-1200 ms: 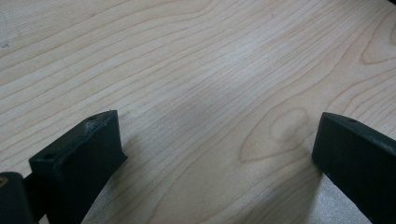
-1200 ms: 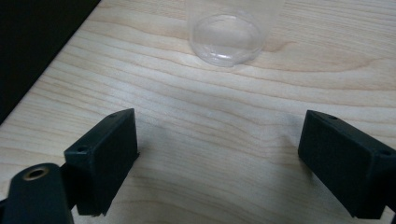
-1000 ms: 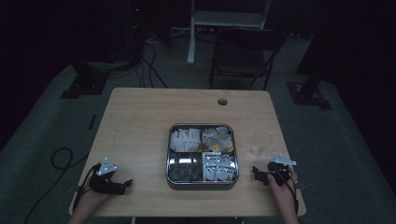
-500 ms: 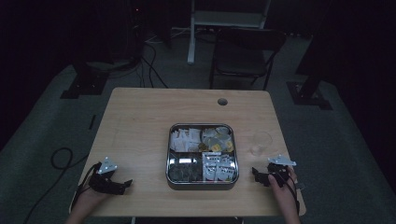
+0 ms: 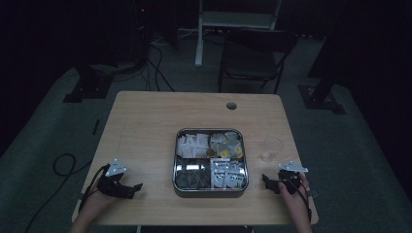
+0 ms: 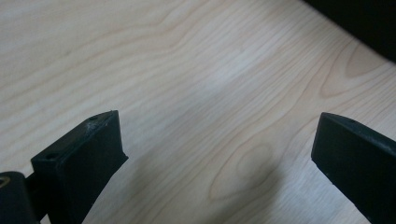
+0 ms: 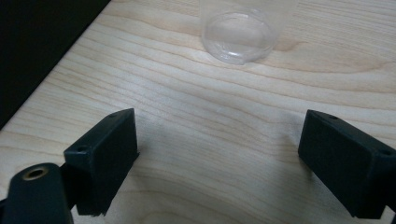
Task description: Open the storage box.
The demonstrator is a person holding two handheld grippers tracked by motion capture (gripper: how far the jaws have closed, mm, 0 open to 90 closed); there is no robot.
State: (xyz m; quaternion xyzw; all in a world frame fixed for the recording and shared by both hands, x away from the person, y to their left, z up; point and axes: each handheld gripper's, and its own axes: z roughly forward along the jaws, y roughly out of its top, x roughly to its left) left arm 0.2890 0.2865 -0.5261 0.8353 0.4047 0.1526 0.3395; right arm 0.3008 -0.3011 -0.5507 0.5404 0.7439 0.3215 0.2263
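Both grippers, left gripper [image 5: 137,187] and right gripper [image 5: 266,180], rest spread and empty flanking the tray [image 5: 210,191], ready to reach in, clear cup [image 7: 239,35] just ahead

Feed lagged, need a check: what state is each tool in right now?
Left tool: open, holding nothing, over bare table.
Right tool: open, holding nothing, pointing toward the clear cup.

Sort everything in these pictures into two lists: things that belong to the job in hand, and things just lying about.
Job in hand:
left gripper
right gripper
clear plastic cup
compartment tray of packets

Lying about:
folding chair
floor cables
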